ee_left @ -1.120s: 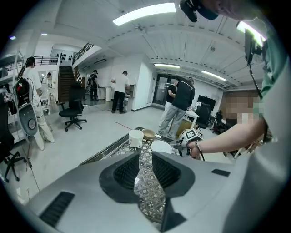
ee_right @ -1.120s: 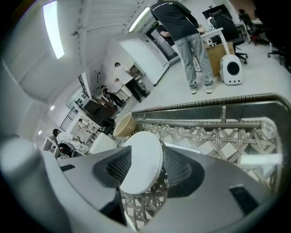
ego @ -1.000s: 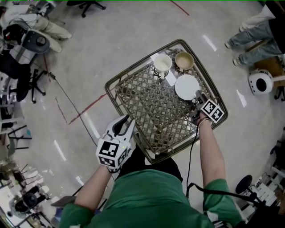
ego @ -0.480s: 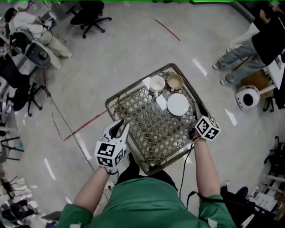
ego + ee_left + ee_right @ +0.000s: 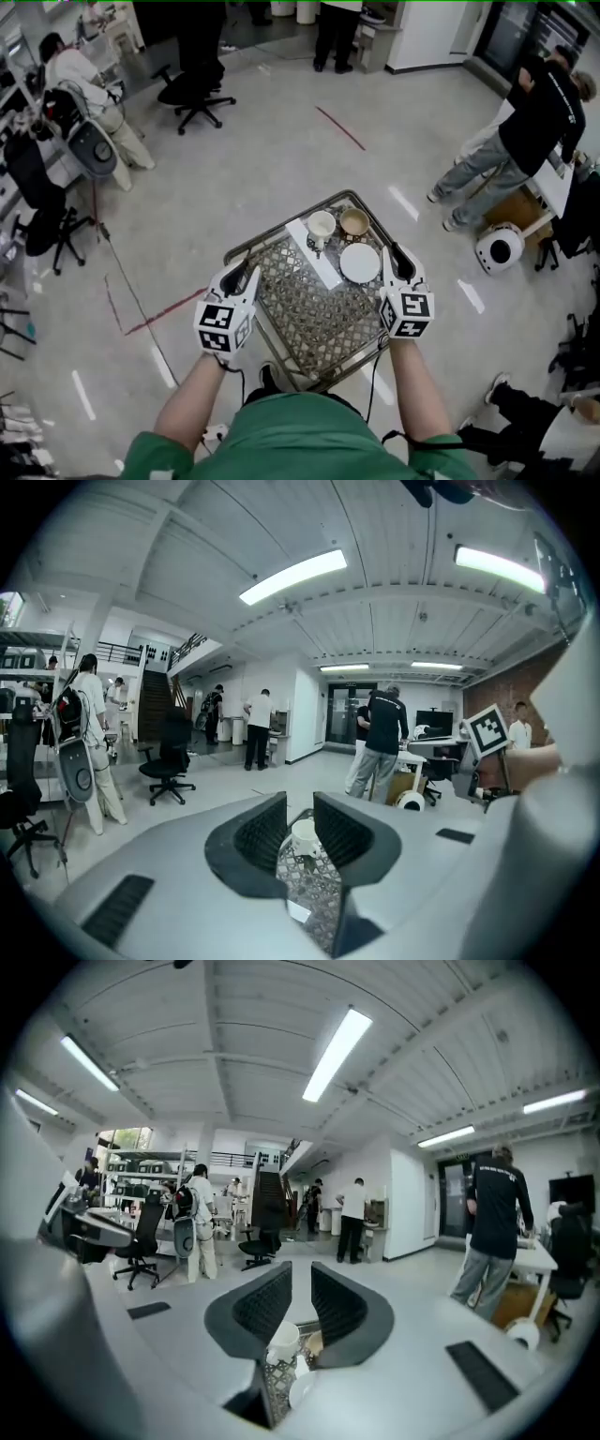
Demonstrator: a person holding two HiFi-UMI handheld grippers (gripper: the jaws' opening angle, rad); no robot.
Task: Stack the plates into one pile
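My left gripper is raised over the near left edge of the lattice-topped table. It sits higher than a second ago, and the whole table looks smaller and further below me than it did then. In the left gripper view its jaws stand a narrow gap apart with nothing between them. Only the white mug on the table beyond shows through the gap. Moving right, the mug, a brown bowl and a white card sit at the far end of the table, where they were before. The white plates lie just in front of the bowl, toward the table's right side, and look like one round disc. I cannot tell how many are in it. My right gripper was down at the near edge of the plates a second ago. It has now lifted away and rolled, so its marker cube faces up at me. Its jaws have just been closing and stand only slightly apart, gripping nothing. The plates now lie below and just left of the right gripper's tip, apart from it. They are well apart from the left gripper, across the table. In the right gripper view the mug, the bowl and the plates show low down between the jaws.
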